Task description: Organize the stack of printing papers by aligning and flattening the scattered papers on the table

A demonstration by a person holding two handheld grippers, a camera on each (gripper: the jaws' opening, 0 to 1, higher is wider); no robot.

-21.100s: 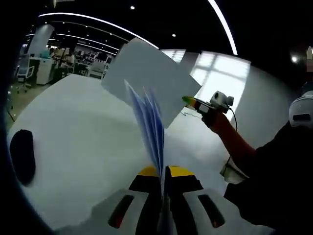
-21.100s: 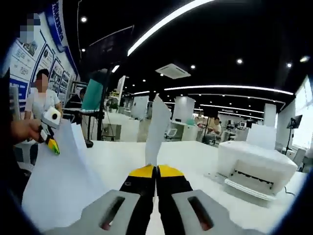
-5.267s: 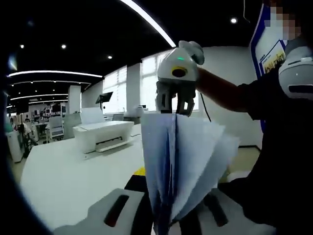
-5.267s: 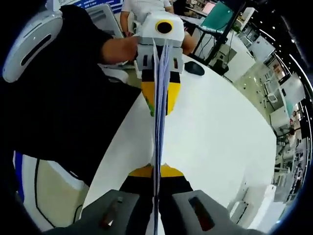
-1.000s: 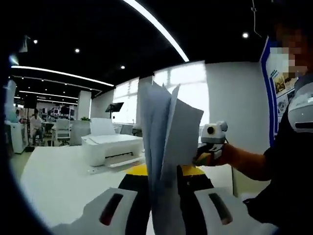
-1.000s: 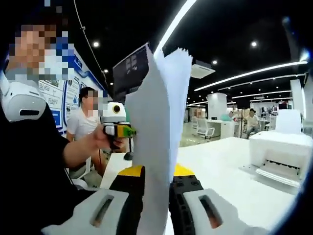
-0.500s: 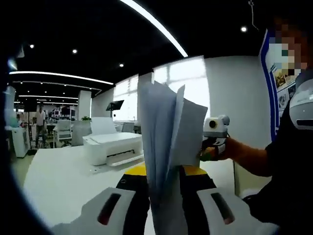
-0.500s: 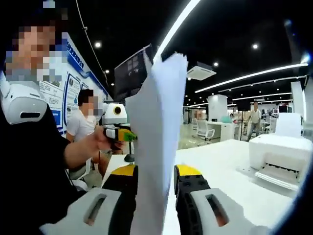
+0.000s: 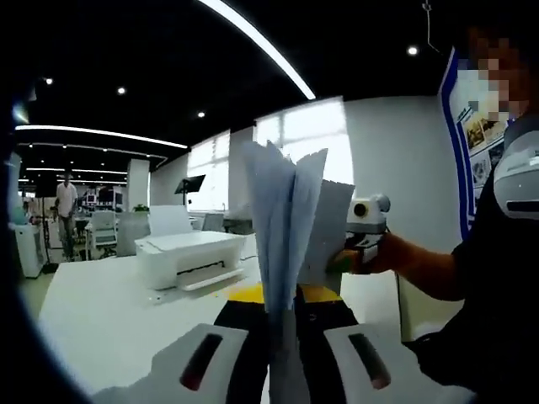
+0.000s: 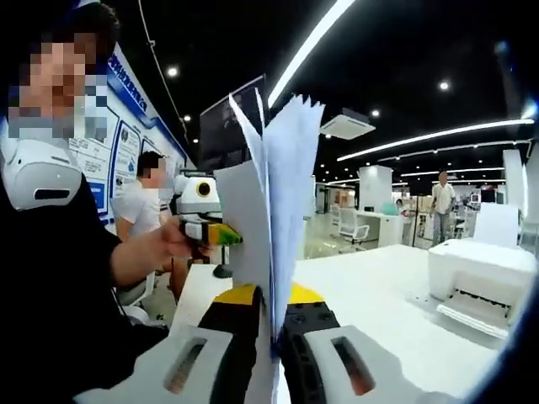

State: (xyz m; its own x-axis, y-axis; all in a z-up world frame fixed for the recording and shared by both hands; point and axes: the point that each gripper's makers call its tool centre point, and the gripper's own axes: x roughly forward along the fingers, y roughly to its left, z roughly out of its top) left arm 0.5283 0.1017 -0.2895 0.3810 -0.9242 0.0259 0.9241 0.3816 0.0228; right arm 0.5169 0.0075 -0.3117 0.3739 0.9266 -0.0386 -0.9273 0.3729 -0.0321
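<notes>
Your left gripper (image 9: 282,307) and right gripper (image 10: 271,313) each pinch the papers (image 9: 286,223) upright between their jaws — sheets fan at frame centre, above the worktop (image 9: 109,316).

Each claw has pale grey jaw housings with dark oval slots, black inner jaws and yellow tips: the left claw (image 9: 285,295), the right claw (image 10: 268,299). The person wears a black short-sleeved top (image 10: 50,278) with a white padded shoulder piece (image 10: 29,181) bearing a dark slot.
</notes>
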